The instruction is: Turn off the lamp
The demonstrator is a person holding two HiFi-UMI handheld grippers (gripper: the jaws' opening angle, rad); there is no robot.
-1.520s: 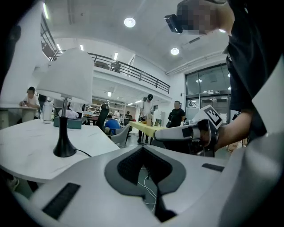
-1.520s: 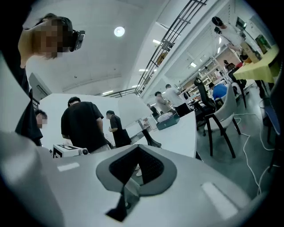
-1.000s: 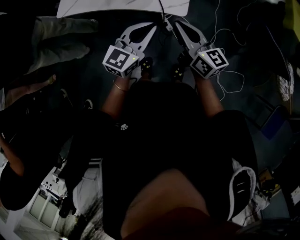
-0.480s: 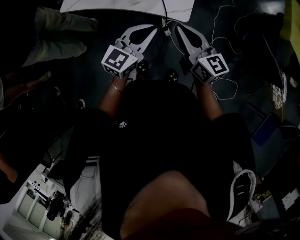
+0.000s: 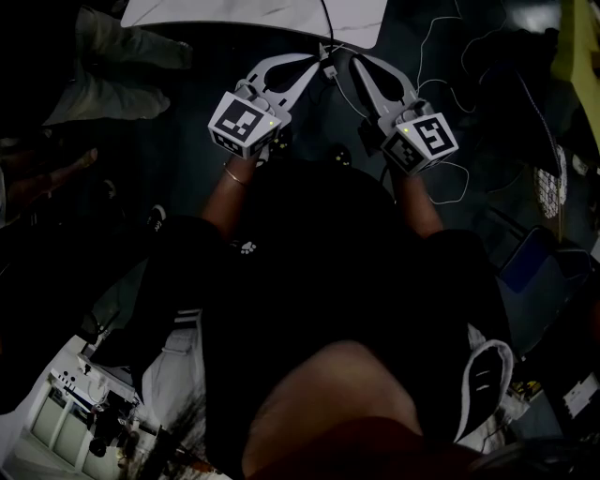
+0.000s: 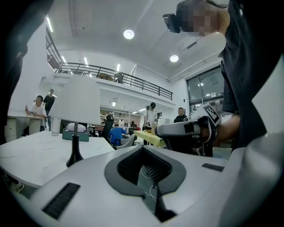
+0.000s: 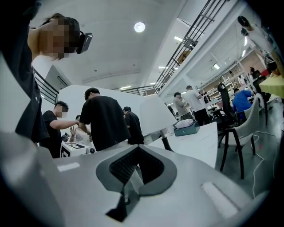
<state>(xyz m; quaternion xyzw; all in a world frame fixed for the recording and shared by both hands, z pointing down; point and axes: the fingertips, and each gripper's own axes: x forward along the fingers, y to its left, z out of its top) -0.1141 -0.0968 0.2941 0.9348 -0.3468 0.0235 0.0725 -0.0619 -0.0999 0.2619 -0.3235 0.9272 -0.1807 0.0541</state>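
The lamp [image 6: 75, 102] has a white shade on a black stem and base, and it stands on a white table [image 6: 31, 153]; the shade does not glow. In the right gripper view the lamp [image 7: 153, 116] sits just beyond the jaws. From the head view, my left gripper [image 5: 314, 56] and right gripper [image 5: 354, 52] point side by side at the table's edge [image 5: 253, 11], with a small inline switch [image 5: 330, 64] on the lamp's cord between their tips. Both grippers are shut with nothing clearly held. A thin white cord shows through the left gripper [image 6: 157, 201] jaws. The right gripper [image 7: 122, 201] holds nothing.
A teal box [image 6: 75, 135] lies on the table behind the lamp. Several people [image 7: 102, 119] stand close on one side, and a chair [image 7: 239, 128] stands by the table's far end. Loose white cables [image 5: 450, 169] trail on the dark floor.
The right gripper has lifted a little and rolled slightly. The left gripper has hardly moved. Both have stayed shut.
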